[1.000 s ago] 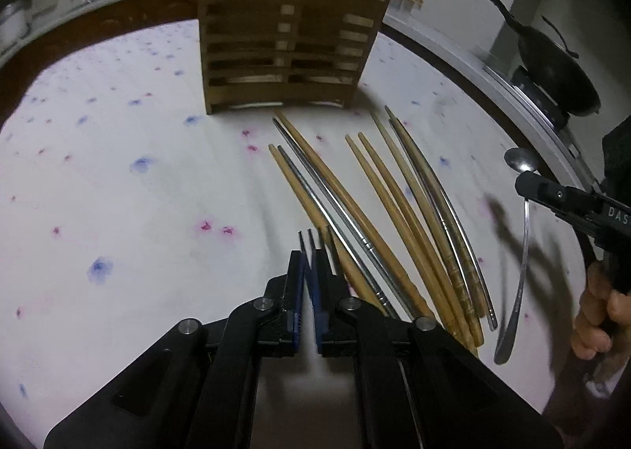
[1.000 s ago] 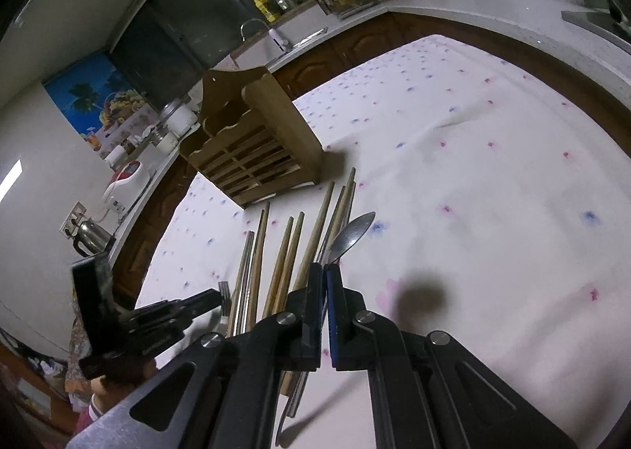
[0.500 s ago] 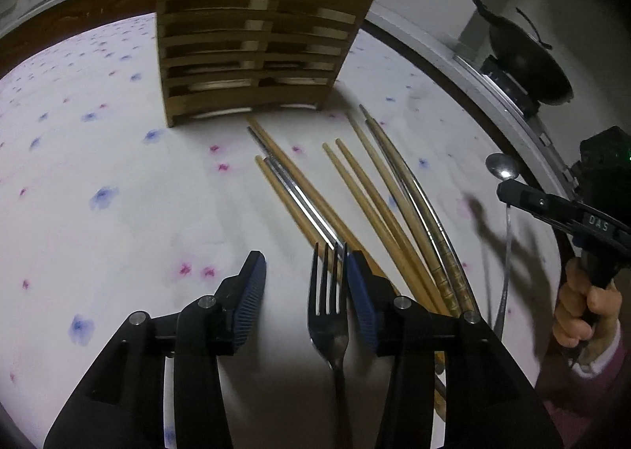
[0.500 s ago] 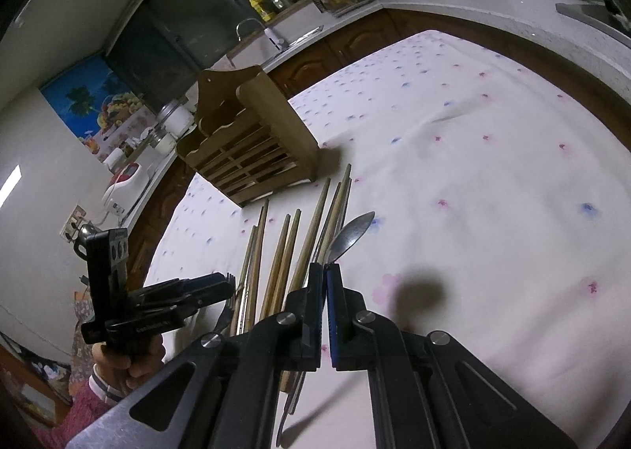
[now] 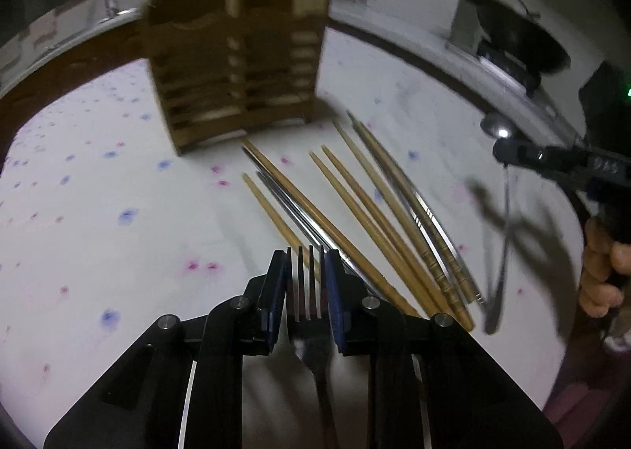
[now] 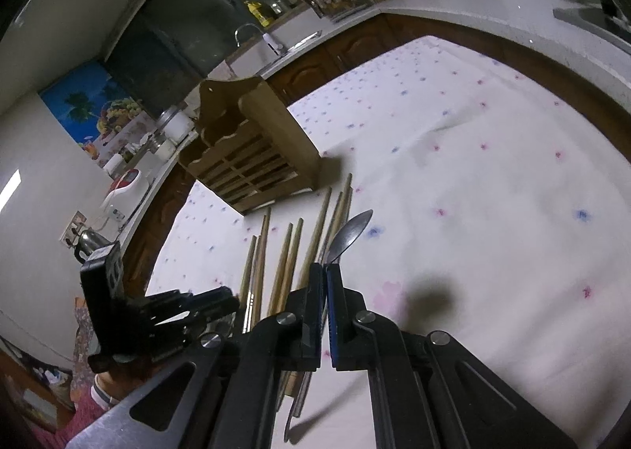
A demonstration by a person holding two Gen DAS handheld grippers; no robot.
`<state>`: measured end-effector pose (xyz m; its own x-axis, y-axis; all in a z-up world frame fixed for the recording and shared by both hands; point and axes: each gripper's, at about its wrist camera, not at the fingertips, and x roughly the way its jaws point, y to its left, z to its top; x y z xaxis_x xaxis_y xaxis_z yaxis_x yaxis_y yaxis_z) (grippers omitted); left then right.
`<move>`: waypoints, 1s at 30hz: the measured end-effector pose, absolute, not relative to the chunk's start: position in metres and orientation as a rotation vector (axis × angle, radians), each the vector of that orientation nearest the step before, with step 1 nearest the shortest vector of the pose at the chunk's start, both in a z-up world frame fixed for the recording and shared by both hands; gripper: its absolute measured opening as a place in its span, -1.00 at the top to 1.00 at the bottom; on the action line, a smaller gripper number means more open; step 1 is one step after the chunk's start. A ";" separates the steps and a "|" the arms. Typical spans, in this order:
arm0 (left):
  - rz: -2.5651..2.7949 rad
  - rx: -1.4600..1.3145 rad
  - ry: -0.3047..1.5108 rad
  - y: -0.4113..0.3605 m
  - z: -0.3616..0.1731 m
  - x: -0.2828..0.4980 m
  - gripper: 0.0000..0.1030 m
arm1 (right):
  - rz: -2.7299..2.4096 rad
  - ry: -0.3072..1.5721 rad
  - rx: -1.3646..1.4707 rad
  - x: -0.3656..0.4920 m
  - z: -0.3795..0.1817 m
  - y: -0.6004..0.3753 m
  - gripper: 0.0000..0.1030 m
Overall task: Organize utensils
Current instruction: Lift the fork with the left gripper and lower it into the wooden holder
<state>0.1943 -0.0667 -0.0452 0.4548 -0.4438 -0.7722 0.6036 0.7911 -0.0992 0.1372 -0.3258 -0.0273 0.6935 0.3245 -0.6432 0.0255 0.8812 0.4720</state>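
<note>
A wooden slatted utensil holder (image 5: 236,74) stands at the back of the floral tablecloth; it also shows in the right wrist view (image 6: 252,157). Several wooden and metal chopsticks (image 5: 355,212) lie fanned in front of it. My left gripper (image 5: 305,271) is shut on a metal fork (image 5: 309,315), tines pointing forward, above the near chopstick ends. My right gripper (image 6: 325,271) is shut on a metal spoon (image 6: 349,232), held above the cloth to the right of the chopsticks (image 6: 292,259). The spoon also shows in the left wrist view (image 5: 501,244).
A black wok (image 5: 516,43) sits on a stove at the right counter. A sink and tap (image 6: 272,43), a kettle (image 6: 88,240) and jars line the far counters. The cloth-covered table (image 6: 493,192) stretches to the right.
My left gripper was shut, opened around the fork half a second ago, and has now closed on its head and lifted. The right gripper holds the spoon nearly still.
</note>
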 end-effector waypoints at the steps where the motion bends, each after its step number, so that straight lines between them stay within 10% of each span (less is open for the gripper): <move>1: -0.637 0.181 0.874 -0.061 -0.039 0.193 0.65 | 0.177 0.788 0.471 0.137 -0.025 -0.325 0.96; 30: -0.459 -0.121 0.666 0.014 0.069 0.195 0.97 | 0.263 0.671 0.407 0.180 0.032 -0.304 0.96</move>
